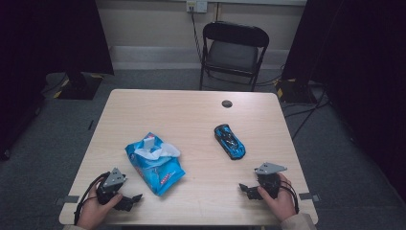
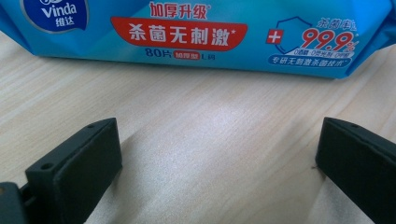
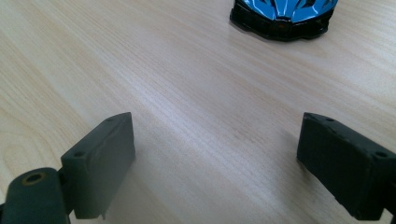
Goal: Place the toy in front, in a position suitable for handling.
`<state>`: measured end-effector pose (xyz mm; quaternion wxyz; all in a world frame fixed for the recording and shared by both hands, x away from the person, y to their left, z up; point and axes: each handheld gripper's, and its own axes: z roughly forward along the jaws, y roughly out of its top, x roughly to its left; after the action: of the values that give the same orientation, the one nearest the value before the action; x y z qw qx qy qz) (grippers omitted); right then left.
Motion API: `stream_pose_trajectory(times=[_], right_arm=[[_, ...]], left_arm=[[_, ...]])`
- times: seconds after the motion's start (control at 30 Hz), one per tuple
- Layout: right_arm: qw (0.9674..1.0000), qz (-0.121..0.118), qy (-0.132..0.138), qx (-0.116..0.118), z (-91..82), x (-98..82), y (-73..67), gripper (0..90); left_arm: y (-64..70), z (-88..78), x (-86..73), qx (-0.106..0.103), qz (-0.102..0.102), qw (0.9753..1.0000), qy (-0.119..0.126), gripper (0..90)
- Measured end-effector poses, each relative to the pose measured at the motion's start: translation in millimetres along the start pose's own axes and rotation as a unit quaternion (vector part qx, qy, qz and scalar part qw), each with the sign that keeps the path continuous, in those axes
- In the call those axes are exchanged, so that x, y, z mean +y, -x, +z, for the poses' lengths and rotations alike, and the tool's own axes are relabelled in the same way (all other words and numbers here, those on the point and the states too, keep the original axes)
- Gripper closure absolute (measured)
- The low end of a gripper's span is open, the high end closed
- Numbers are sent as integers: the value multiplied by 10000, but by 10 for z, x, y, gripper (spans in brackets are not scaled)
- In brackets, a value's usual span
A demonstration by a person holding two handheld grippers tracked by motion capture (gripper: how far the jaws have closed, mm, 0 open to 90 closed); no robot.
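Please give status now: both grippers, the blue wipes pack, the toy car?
Left gripper open, empty, facing blue plastic wet-wipes pack. Right gripper open, empty, facing blue-and-black toy car. Bare wooden table between; nothing blocking.

Blue wipes pack (image 1: 155, 164) (flap open) lies left; blue toy car (image 1: 230, 141) lies right.

A pale wooden table (image 1: 191, 115) stands on grey carpet (image 1: 62, 129) — behind it a black folding chair (image 1: 233, 52) against a cream wall (image 1: 148, 21), flanked by dark curtains (image 1: 48, 36).

Black grippers (image 1: 136, 197) with screw-holed fingers (image 2: 74, 172), grey plates, black cables, beige sleeve (image 1: 299, 223).
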<state>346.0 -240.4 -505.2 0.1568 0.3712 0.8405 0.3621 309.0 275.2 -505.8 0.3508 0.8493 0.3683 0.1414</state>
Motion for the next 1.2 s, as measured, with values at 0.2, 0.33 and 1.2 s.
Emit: stream_pose_trajectory(times=[0.2, 0.33, 1.2], right_arm=[[10000, -19, 1, 26, -2, -1, 5, 105], [10000, -35, 1, 43, -3, -3, 9, 105], [10000, -57, 2, 64, -7, -6, 14, 105]], left_arm=[[26, 4, 18, -18, 14, 10000, -53, 0], [86, 3, 52, -97, 72, 9997, -208, 0], [585, 201, 405, 218, -293, 9993, 99, 174]])
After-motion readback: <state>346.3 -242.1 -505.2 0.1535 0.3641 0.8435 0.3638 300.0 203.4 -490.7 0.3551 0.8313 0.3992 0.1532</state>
